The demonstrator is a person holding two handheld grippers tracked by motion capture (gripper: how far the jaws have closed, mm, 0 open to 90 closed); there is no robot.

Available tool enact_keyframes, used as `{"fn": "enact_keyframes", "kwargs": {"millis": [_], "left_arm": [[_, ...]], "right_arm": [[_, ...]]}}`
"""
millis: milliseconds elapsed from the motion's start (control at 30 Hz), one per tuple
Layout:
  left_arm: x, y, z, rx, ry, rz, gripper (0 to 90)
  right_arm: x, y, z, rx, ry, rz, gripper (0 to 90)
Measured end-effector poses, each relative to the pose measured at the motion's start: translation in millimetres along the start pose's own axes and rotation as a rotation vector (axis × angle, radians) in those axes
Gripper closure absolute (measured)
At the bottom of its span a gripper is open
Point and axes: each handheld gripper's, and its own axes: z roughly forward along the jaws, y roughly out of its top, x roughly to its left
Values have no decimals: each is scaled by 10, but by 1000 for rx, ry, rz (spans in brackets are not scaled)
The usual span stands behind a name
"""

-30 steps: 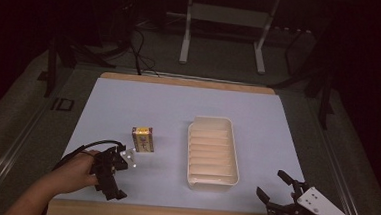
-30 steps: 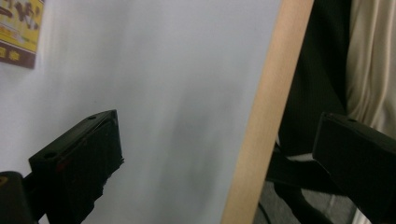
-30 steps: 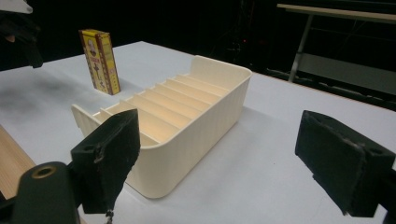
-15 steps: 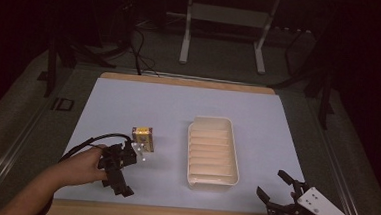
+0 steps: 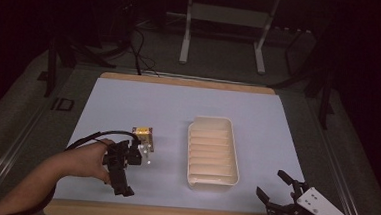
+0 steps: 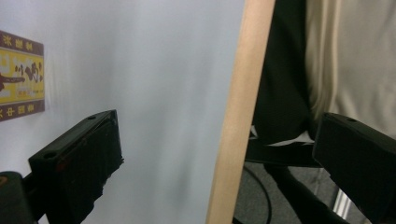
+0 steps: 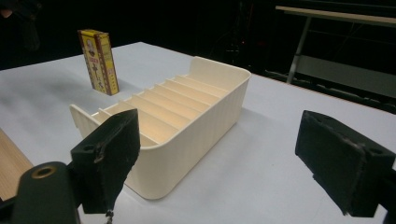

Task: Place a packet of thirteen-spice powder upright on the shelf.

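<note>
Since the earlier frames the left gripper has travelled right and farther across the counter toward the small yellow box, while the right gripper has kept its place at the near right corner. In the high view the left gripper now lies just near of the box, its black body trailing toward the near edge under the person's hand; whether it touches the box cannot be told there. The left gripper view shows its two jaws set wide apart with nothing between them, a corner of the box's yellow and brown label at the left edge, and the counter's wooden edge running upright through the frame, with the person's dark and beige clothing beyond it.

The right gripper's jaws also stand wide apart and empty. Its own view looks over the cream tray, revealing the row of ribbed dividers inside, and the box standing upright beyond the tray, apart from it.

Counted: two grippers, one box, one tray, the tray right of the box.
</note>
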Motion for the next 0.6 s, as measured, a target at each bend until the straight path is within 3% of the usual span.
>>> {"fn": "enact_keyframes", "kwargs": {"millis": [600], "left_arm": [[86, 187, -284, -17, 39, 78, 15]], "right_arm": [[5, 1, 9, 8, 11, -4, 141]]}}
